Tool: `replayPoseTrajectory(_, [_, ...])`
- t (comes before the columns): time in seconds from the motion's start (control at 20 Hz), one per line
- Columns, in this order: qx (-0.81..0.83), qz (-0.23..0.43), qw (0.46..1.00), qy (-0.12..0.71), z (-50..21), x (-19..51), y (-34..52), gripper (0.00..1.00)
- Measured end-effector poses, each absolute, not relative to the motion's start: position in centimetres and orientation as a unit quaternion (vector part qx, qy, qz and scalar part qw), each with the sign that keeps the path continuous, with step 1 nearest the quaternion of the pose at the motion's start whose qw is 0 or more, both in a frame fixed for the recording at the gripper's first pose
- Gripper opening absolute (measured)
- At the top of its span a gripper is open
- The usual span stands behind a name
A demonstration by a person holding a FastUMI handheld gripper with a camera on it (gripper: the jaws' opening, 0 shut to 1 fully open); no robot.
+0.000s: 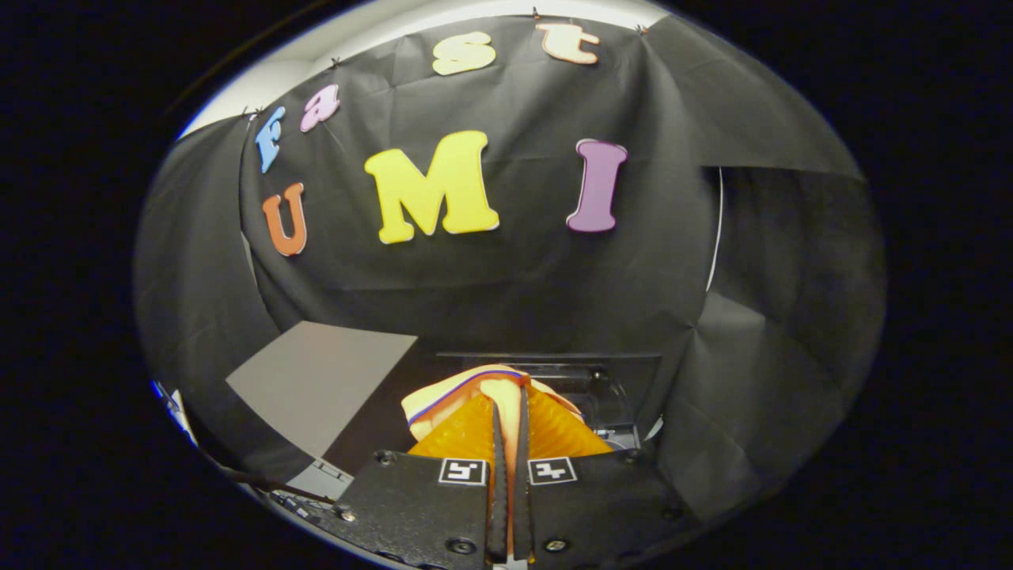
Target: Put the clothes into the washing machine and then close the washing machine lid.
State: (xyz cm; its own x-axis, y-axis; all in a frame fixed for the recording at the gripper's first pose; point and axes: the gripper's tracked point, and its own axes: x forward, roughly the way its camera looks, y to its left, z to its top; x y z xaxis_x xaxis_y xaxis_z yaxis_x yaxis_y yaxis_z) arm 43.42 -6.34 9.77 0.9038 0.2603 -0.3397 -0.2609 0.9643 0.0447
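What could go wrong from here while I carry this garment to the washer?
1. The gripper pinches only a thin fold of the garment between nearly closed jaws; it could slip out mid-carry.
2. The garment bunches up just ahead of the jaws, hiding part of the dark machine beyond, so aiming the drop is harder.
3. Loose cloth might snag on the machine's edge.
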Motion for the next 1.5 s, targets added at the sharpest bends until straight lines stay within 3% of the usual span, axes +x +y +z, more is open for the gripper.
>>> replayPoseTrajectory(0.65, [0.012,0.101,0.937,0.334,-9.6,52.5,-8.6,0.06])
replayPoseTrajectory(1.1, [0.024,0.045,0.89,0.453,-20.8,49.9,-11.4,0.06])
replayPoseTrajectory(1.5, [0.035,0.009,0.871,0.49,-23.1,48.9,-14.0,0.07])
